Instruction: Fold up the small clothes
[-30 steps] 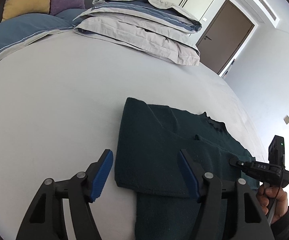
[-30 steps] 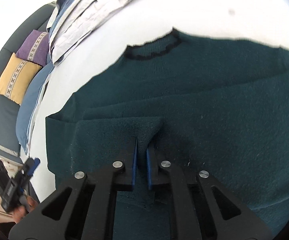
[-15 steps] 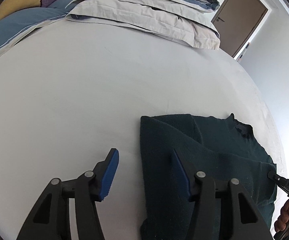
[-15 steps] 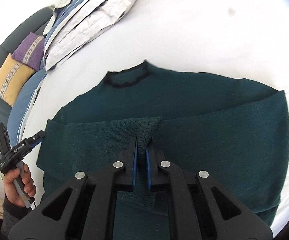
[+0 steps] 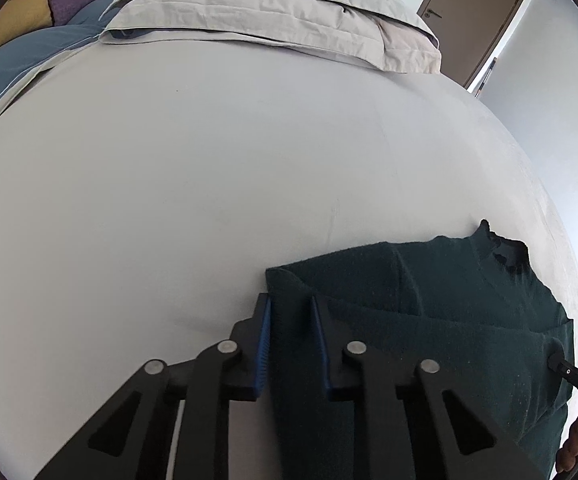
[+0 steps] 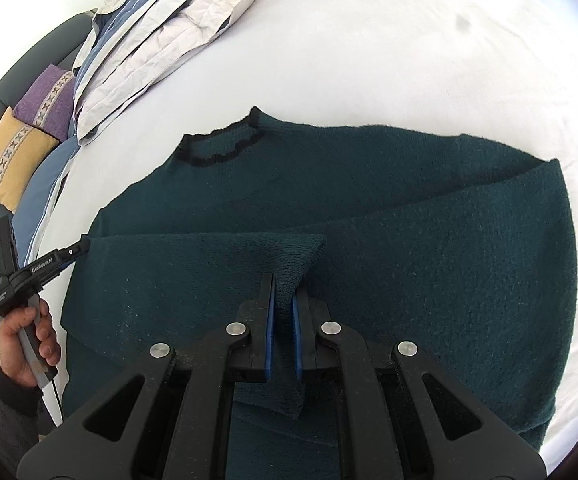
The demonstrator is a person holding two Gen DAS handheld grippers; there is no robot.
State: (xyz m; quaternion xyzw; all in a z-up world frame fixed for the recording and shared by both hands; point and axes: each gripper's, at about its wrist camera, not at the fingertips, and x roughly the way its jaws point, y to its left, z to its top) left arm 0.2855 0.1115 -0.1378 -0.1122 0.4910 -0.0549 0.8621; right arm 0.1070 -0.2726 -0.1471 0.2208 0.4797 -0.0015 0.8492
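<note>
On the white bed (image 6: 389, 52) lies a dark green sweater (image 6: 409, 240), spread flat with its black-trimmed neck toward the pillows and both sleeves folded in across the body. Up from its middle rises a small peak of knit, pinched between the fingers of the right gripper (image 6: 284, 304), whose blue pads are nearly together with only the cloth between them. Over at the sweater's left edge, the left gripper (image 5: 290, 320) has its fingers narrowed around the folded edge, one pad on the outer side by the sheet and the other on top of the fabric (whether they press it tight, I cannot tell). Beyond, a stack of grey and blue pillows (image 5: 281, 12) sits at the head of the bed, with a purple cushion (image 6: 43, 100) and a yellow cushion (image 6: 9, 160) beside it.
</note>
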